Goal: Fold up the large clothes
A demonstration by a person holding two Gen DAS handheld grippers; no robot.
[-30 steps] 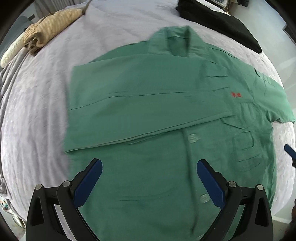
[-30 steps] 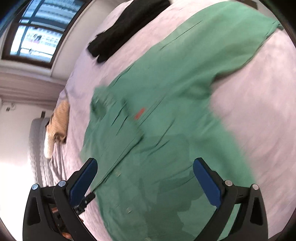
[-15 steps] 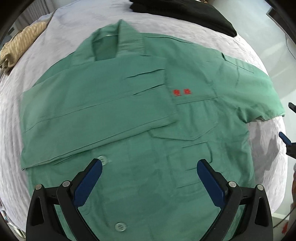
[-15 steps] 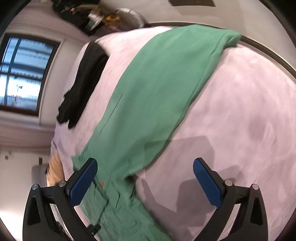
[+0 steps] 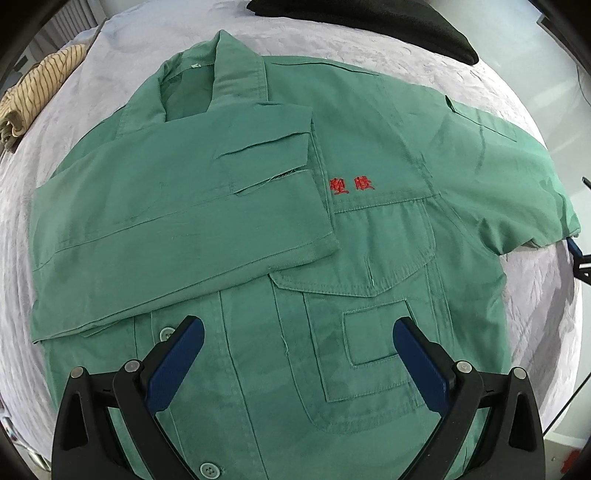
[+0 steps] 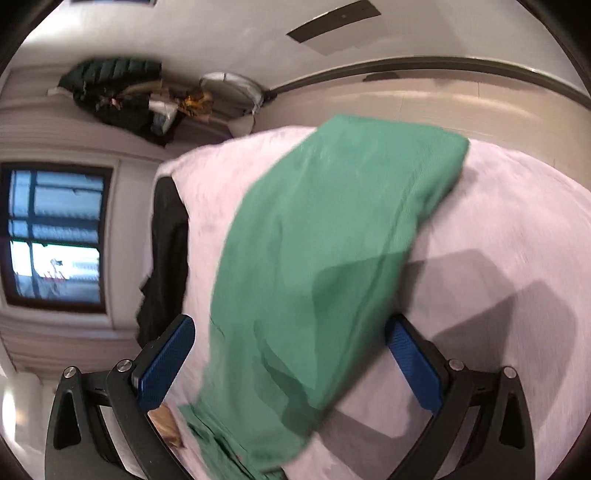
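Observation:
A large green work shirt (image 5: 280,229) with red embroidered characters lies front-up on a pale lilac bed cover (image 5: 535,302). One sleeve (image 5: 177,221) is folded across the chest. The other sleeve (image 6: 332,236) stretches out towards the bed's edge. My left gripper (image 5: 295,354) is open and empty above the shirt's chest pocket. My right gripper (image 6: 290,354) is open and empty, hovering over the outstretched sleeve; a bit of it shows at the right edge of the left wrist view (image 5: 578,254).
A black garment (image 5: 388,22) lies at the far side of the bed, also in the right wrist view (image 6: 166,266). A striped beige garment (image 5: 33,92) lies far left. A window (image 6: 51,236), a wall and clutter on a ledge (image 6: 155,96) are beyond the bed.
My left gripper has moved right over the shirt, from the button placket to the chest pocket. My right gripper has swung out along the outstretched sleeve towards its cuff. Both stay open.

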